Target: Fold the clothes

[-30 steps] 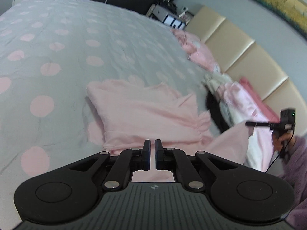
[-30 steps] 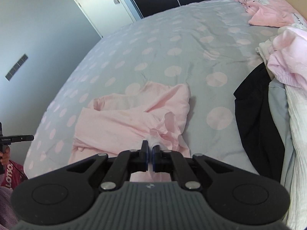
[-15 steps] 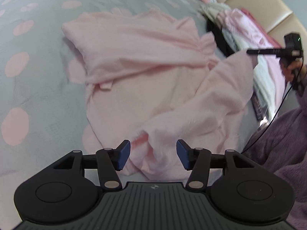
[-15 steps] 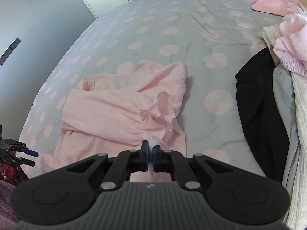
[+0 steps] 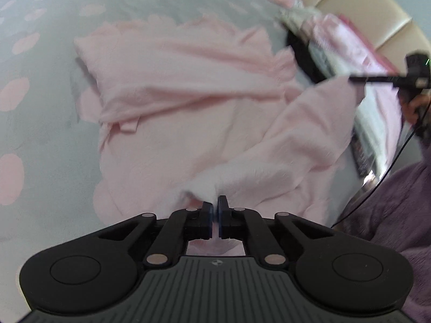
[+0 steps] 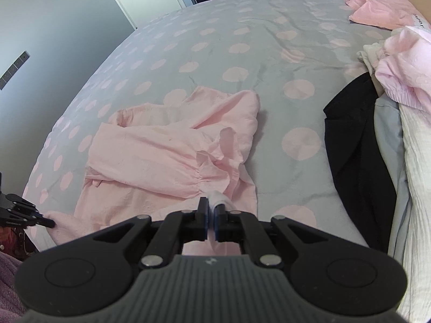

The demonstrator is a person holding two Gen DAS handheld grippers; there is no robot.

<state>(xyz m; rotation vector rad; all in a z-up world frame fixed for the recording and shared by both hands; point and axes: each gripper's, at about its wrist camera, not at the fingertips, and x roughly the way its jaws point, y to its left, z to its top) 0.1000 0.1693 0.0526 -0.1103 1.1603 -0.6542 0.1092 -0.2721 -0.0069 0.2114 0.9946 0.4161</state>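
A pale pink garment [image 5: 188, 102] lies crumpled on the grey bed cover with pink dots [image 5: 45, 140]. My left gripper [image 5: 215, 207] is shut on a bunched fold at the garment's near edge. In the right wrist view the same garment [image 6: 167, 156] spreads ahead, and my right gripper [image 6: 211, 210] is shut on a whitish pinch of its near right corner. The left gripper [image 6: 45, 222] shows at the far left of that view, closed on the garment's other near corner. The right gripper [image 5: 398, 78] appears at the right of the left wrist view, held by a hand.
A pile of other clothes lies along the bed's right side: a black piece [image 6: 355, 145], grey and white cloth [image 6: 414, 188], pink items [image 6: 404, 72]. Another pink garment [image 6: 377, 8] lies far back. A padded headboard [image 5: 358, 8] and a purple sleeve [image 5: 398, 215] are near.
My left gripper dropped toward the garment, opened, then closed on its near edge fold. My right gripper stayed shut on its corner and shifted slightly.
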